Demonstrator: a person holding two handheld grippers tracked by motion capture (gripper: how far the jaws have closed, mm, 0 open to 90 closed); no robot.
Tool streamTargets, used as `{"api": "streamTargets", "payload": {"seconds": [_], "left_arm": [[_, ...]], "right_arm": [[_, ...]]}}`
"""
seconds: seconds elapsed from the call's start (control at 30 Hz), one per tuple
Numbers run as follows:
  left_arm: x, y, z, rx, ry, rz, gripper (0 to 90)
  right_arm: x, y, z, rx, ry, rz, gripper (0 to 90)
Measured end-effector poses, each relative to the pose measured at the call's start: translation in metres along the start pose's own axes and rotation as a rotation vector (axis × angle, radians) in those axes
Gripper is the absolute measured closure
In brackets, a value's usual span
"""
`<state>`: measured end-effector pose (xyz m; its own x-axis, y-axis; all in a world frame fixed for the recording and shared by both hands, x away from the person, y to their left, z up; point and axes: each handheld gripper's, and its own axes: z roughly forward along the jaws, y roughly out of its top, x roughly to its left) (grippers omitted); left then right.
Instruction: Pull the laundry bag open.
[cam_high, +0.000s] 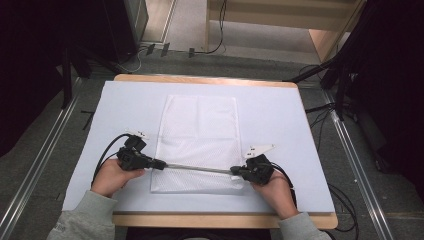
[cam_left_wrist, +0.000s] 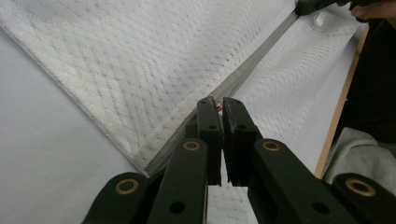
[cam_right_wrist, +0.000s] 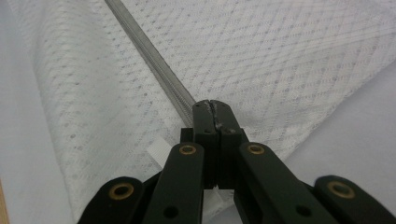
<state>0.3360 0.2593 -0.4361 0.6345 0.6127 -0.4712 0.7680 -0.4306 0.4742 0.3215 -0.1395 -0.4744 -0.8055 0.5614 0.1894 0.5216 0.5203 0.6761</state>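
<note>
Mesh bag (cam_high: 200, 135) zipper (cam_high: 197, 168) pinched by left gripper (cam_high: 159, 163), right gripper (cam_high: 235, 171)

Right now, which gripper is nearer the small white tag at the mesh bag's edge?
Right. The right gripper is clamped on the zipper end beside the white tag; the left gripper is at the zipper's opposite end.

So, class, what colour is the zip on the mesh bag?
Grey zip on the white bag, clearest in the right gripper view.

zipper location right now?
High view: the zipper runs across the near end of the white mesh bag, stretched between the left gripper and the right gripper.
</note>
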Motion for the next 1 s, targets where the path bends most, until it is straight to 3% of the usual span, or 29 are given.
{"api": "streamTargets", "payload": {"seconds": [0.33, 0.53, 1.0], "left_arm": [[0.014, -0.017, -0.02, -0.028, 0.04, -0.062, 88.1], [0.017, -0.022, -0.024, -0.033, 0.06, -0.075, 88.2], [0.017, -0.026, -0.021, -0.021, 0.055, -0.08, 88.0]], "right_arm": [[-0.002, 0.0, 0.0, 0.005, 0.016, 0.009, 90.0], [-0.002, 0.001, 0.0, 0.005, 0.017, 0.005, 90.0], [-0.004, 0.004, 0.001, 0.022, 0.029, -0.003, 90.0]]}}
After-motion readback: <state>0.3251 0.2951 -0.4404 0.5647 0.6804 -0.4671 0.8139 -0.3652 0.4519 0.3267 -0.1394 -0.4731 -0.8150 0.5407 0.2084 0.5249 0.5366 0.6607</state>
